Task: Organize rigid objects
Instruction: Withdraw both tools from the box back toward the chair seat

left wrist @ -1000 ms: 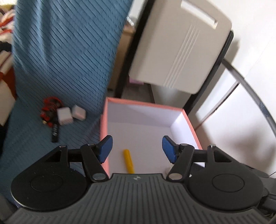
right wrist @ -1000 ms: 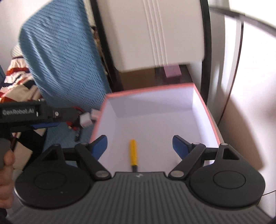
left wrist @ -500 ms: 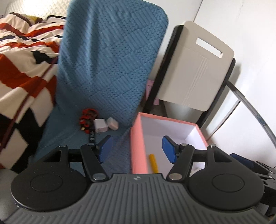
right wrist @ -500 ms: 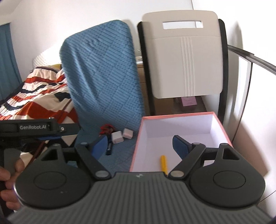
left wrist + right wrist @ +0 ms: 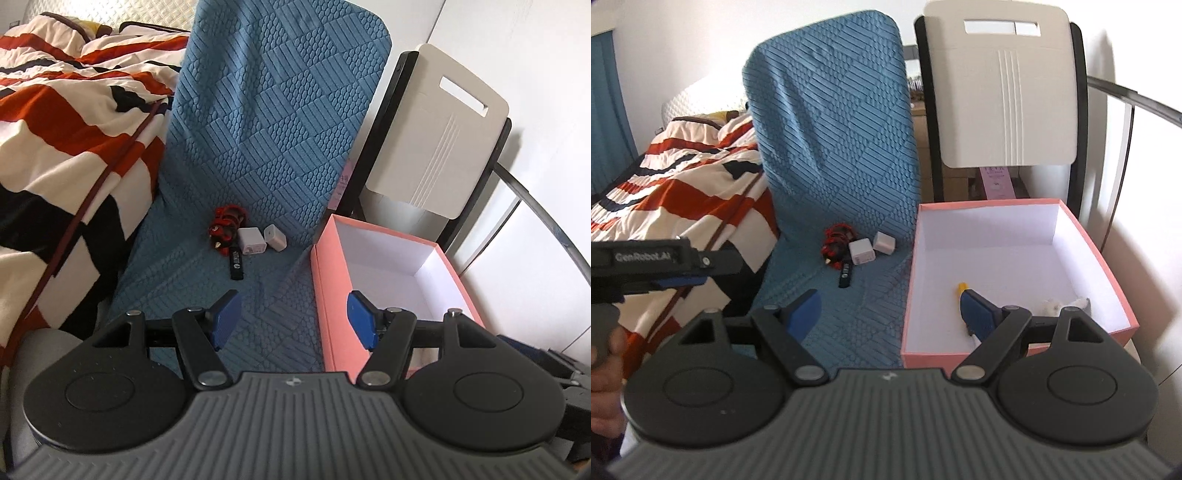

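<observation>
A pink box [image 5: 322, 280] [image 5: 908, 295] with a white inside stands on the right chair seat. In it lie a yellow pen [image 5: 961, 288] and a small white thing [image 5: 1052, 305]. On the blue-covered seat lie two white chargers [image 5: 252, 240] [image 5: 275, 237] [image 5: 861, 252] [image 5: 884, 243], a red and black cable bundle [image 5: 225, 223] [image 5: 835, 242] and a black stick [image 5: 236, 263] [image 5: 845, 275]. My left gripper [image 5: 293, 319] is open and empty, near the box's left wall. My right gripper [image 5: 888, 310] is open and empty, over the same wall. The left gripper's body shows in the right wrist view [image 5: 661, 264].
A blue textured cover [image 5: 273, 122] drapes the left chair. A white chair back [image 5: 436, 144] rises behind the box. A striped red, white and black blanket [image 5: 62, 122] lies on the bed to the left. A white wall stands at the right.
Both grippers have pulled back and up from over the box. The view now takes in the whole blue chair, the bed and the items on the seat. Both stay open.
</observation>
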A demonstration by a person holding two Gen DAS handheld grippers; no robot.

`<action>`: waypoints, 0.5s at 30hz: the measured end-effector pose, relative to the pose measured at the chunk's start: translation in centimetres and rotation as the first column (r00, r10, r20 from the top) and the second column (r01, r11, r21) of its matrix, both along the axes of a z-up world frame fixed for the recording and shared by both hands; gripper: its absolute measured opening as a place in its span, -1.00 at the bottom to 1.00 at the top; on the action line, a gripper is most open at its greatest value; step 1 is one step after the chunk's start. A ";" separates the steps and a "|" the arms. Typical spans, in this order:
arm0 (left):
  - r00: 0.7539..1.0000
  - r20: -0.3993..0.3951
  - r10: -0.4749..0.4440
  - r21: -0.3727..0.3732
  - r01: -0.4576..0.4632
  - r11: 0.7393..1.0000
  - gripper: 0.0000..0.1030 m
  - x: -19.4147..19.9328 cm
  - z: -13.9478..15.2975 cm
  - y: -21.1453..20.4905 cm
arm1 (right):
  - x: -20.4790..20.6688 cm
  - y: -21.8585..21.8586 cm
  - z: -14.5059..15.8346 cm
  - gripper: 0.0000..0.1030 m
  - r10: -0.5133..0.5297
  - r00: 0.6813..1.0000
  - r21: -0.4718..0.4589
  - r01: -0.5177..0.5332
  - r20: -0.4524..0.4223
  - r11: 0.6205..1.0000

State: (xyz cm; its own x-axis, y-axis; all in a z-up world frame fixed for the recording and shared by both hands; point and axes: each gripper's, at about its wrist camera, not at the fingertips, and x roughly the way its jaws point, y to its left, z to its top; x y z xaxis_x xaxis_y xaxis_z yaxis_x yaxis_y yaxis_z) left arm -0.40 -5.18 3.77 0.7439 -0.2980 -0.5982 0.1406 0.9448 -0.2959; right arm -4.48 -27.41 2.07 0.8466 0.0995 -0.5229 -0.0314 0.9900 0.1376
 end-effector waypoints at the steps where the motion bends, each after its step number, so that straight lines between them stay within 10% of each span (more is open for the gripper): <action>1: 1.000 -0.005 -0.001 -0.005 0.001 1.000 0.34 -0.3 -0.1 0.3 | -0.3 0.4 0.0 0.64 -0.002 1.000 -0.004 0.002 0.003 1.000; 15: 0.999 -0.032 0.019 -0.027 -0.020 0.999 0.34 -3.5 -1.9 3.3 | -3.2 3.9 -0.4 0.64 0.011 1.000 -0.016 -0.011 0.003 1.000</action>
